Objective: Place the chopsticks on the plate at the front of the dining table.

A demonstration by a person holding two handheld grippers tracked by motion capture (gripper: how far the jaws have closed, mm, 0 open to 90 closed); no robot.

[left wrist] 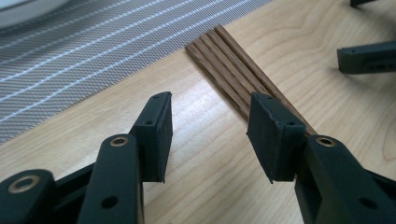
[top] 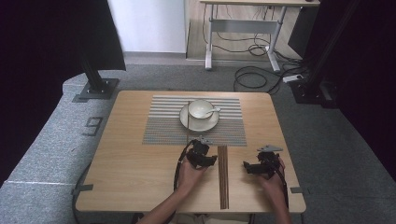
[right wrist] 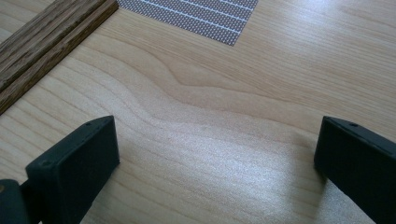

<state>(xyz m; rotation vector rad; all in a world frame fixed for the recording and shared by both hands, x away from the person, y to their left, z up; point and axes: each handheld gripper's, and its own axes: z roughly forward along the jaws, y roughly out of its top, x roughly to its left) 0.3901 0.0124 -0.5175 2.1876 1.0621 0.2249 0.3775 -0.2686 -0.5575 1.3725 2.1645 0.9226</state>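
- The wooden table takes up the middle of the high view, pretty bare apart from the place setting.
- A grey striped placemat lies in the upper middle of the tabletop, with a saucer on it carrying a white cup and a small spoon.
- The bundle of dark wooden chopsticks runs as a thin strip from the placemat's lower edge down toward the bottom of the frame, between the two hands.
- The left gripper is just left of the sticks. In the left gripper view its jaws are about half open with nothing between them, and the right-hand jaw covers the sticks, probably not touching, hard to say from this angle.
- The right gripper sits right of the sticks, jaws spread wide over bare wood.
- So I'd call this the approach step. The next move needs the left jaws straddling the sticks, then closing.
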